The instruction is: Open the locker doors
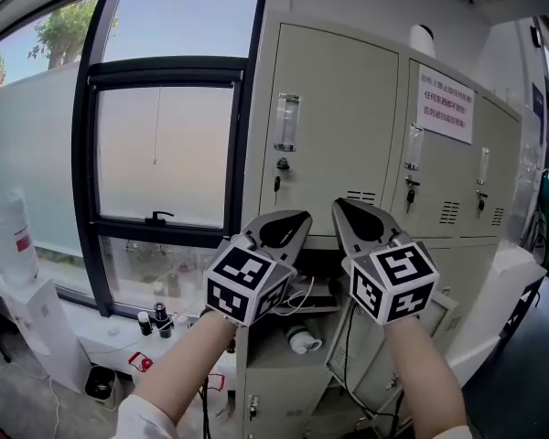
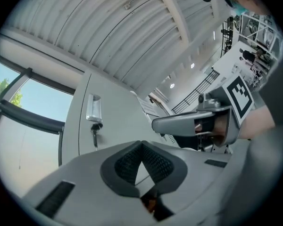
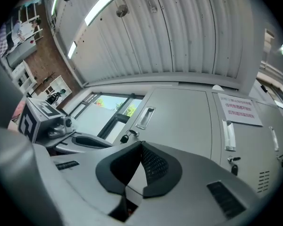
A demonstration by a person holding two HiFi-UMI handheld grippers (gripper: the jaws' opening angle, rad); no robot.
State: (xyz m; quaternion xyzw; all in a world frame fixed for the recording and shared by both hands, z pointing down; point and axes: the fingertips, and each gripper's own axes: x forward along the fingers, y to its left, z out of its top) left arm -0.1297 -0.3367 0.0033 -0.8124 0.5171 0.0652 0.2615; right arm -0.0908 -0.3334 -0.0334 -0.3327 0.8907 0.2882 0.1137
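Beside a tall window [image 1: 156,144] stand grey lockers [image 1: 457,273], their upper locker doors [image 1: 339,108] closed. The left gripper [image 1: 302,218] and right gripper [image 1: 340,206] point up at them, jaws pressed together and empty, probably lining up on a handle [image 1: 286,122].

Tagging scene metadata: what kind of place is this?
Probably a locker corner in an office or lab: a bank of grey metal lockers, a printed notice on one door, and a large frosted window beside them.

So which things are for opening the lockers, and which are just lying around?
For the job: upper locker doors, door handle, left gripper, right gripper.
Just lying about: big white bottle, small bottles on the sill, paper notice.
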